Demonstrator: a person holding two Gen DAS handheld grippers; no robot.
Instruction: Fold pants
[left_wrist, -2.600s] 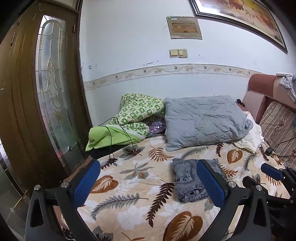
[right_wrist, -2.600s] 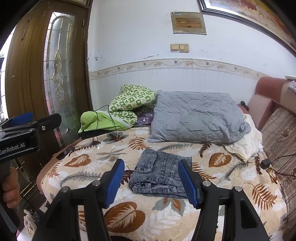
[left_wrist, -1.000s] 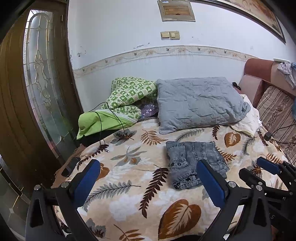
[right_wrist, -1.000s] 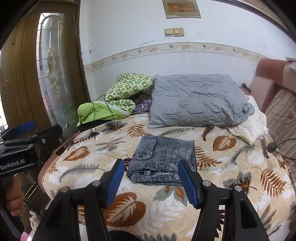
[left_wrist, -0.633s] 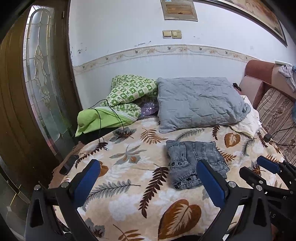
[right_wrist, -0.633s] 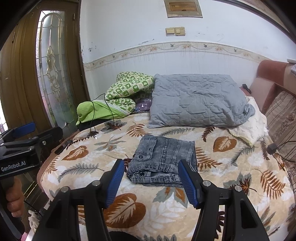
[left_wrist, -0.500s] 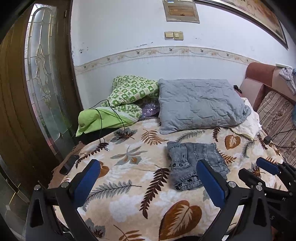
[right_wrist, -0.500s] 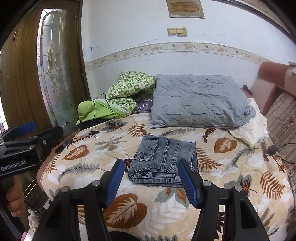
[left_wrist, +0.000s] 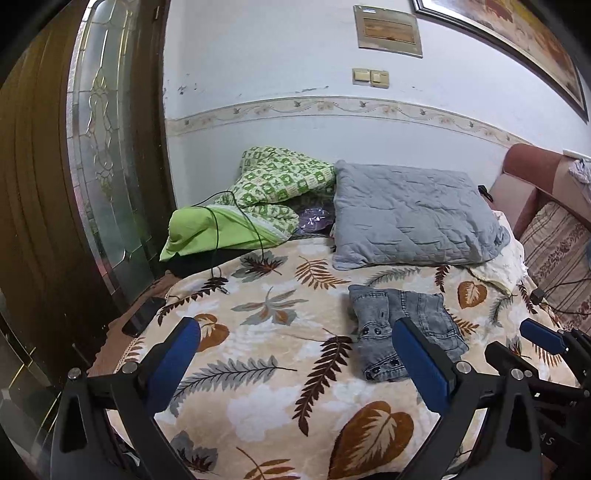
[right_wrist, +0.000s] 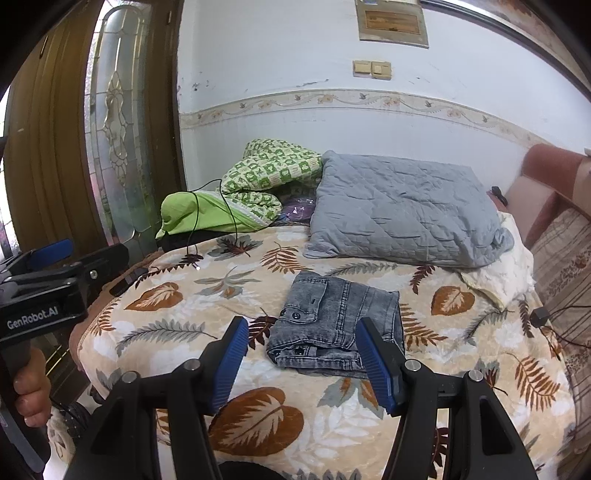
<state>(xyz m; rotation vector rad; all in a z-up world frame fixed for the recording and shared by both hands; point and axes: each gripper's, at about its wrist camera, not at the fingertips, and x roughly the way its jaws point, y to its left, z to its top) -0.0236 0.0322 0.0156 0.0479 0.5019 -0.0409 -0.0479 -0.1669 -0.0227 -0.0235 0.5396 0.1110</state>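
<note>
The pants (right_wrist: 338, 325) lie as a compact grey denim bundle on the leaf-print blanket (right_wrist: 258, 413) of the bed, waistband and buttons toward the near edge, just in front of the grey pillow (right_wrist: 402, 210). The fold looks finished: the layers are stacked and squared, with no leg trailing out.

Compared with the views from a few seconds back, both tools have drawn away from the bed and a little upward, so the bundle now sits farther off and more of the blanket shows below it. The bundle itself has not shifted or sprung open over that time.

The right tool (right_wrist: 301, 363) hangs above the near edge of the bed with its blue pads spread and nothing between them; it stands clear of the denim. The left tool (left_wrist: 295, 363) is spread too, wide and empty, well to the side of the pants. A hand (right_wrist: 31, 387) grips the left tool's handle at the edge of the right view.

I judge the task is essentially done and the retreat marks its end.
</note>
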